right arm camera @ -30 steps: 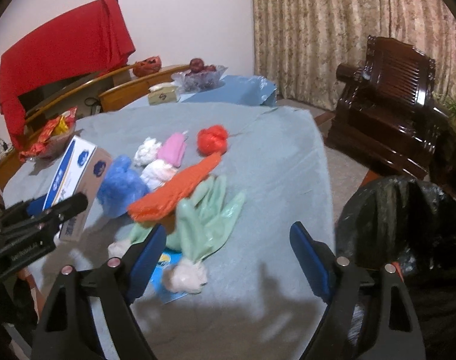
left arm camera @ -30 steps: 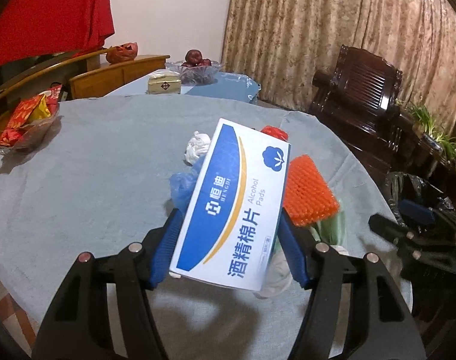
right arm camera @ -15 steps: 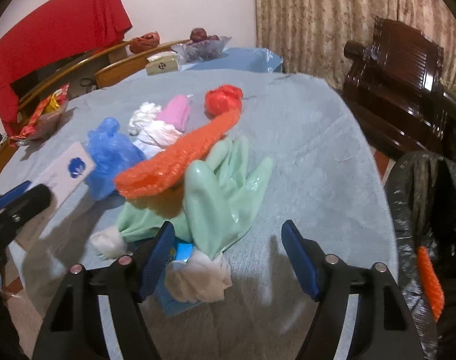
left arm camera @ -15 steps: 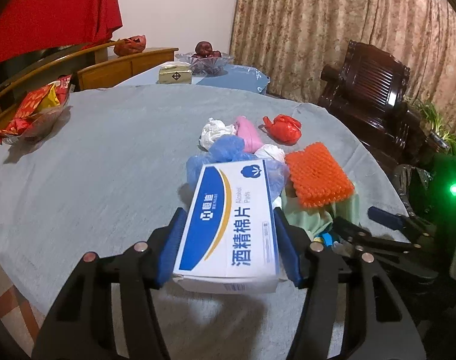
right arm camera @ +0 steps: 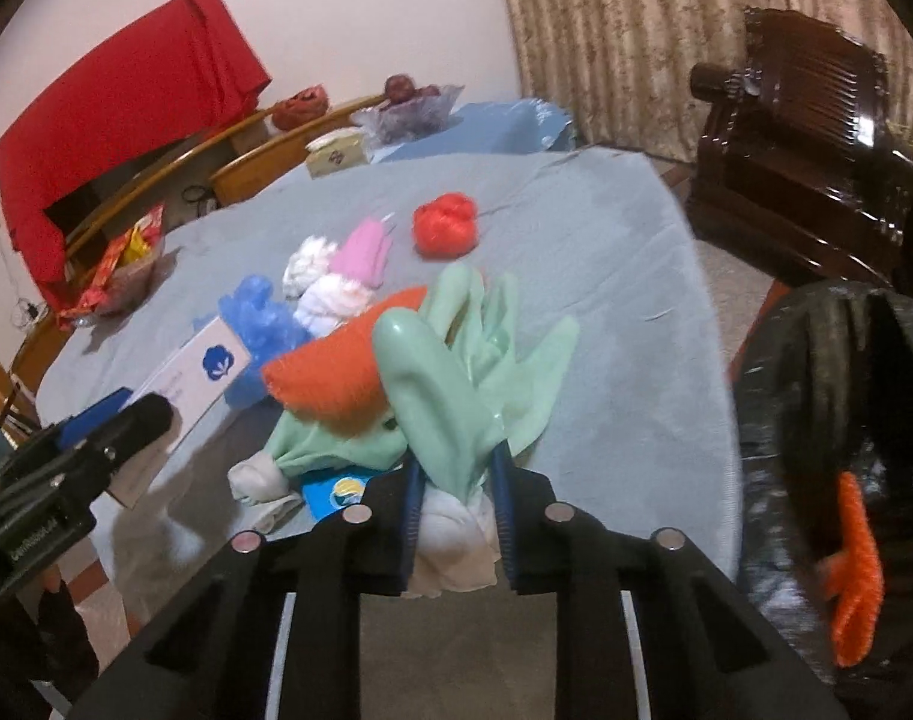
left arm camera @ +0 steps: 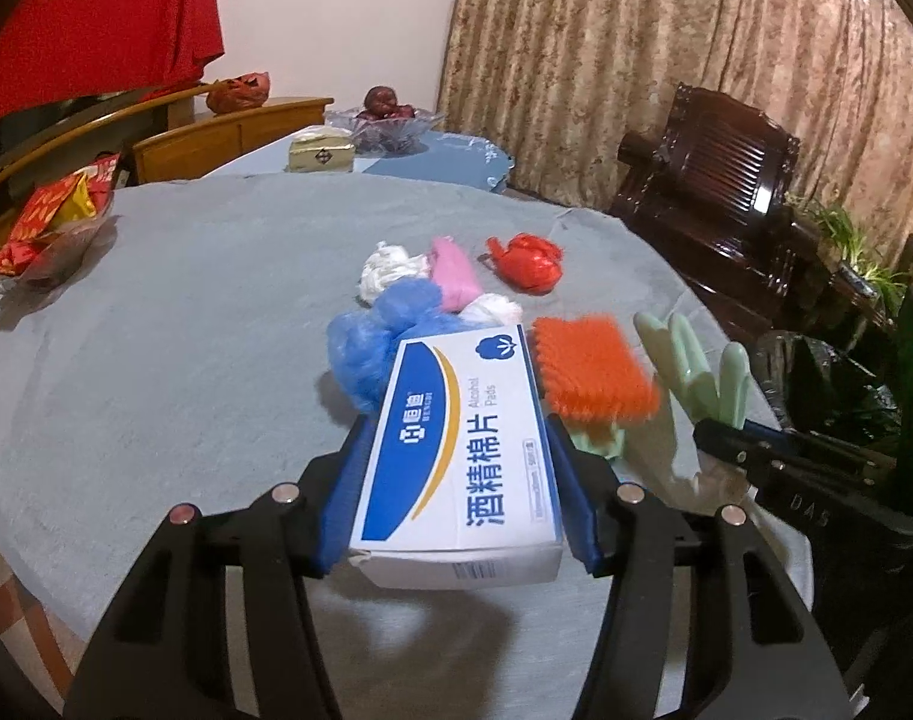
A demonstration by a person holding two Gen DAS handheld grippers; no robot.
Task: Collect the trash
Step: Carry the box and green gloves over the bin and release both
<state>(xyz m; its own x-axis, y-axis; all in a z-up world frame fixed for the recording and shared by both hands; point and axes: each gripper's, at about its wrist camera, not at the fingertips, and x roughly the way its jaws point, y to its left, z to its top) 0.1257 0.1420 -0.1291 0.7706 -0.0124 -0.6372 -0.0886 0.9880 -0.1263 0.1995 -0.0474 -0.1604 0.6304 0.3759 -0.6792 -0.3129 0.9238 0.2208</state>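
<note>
My left gripper (left arm camera: 459,429) is shut on a white and blue alcohol-pads box (left arm camera: 456,462), held just above the grey tablecloth (left arm camera: 186,300). My right gripper (right arm camera: 456,462) is closing, and its blue pads press on the cuff of a pale green rubber glove (right arm camera: 456,372) at the table's near edge. An orange mesh sleeve (right arm camera: 330,378) lies across the glove. Behind them sit a blue plastic bag (right arm camera: 258,318), white wads (right arm camera: 330,300), a pink piece (right arm camera: 366,252) and a red ball (right arm camera: 444,228). A blue packet (right arm camera: 336,492) shows under the glove.
A black trash bag (right arm camera: 828,420) gapes open to the right of the table, with an orange piece (right arm camera: 852,564) inside. A dark wooden chair (right arm camera: 804,138) stands behind it. A snack basket (left arm camera: 42,228) sits at the table's left edge, and a fruit bowl (left arm camera: 384,120) at the back.
My right gripper dropped closer to the table edge and its wide-open jaws closed on the green glove's cuff. The box in my left gripper went from tilted to flatter.
</note>
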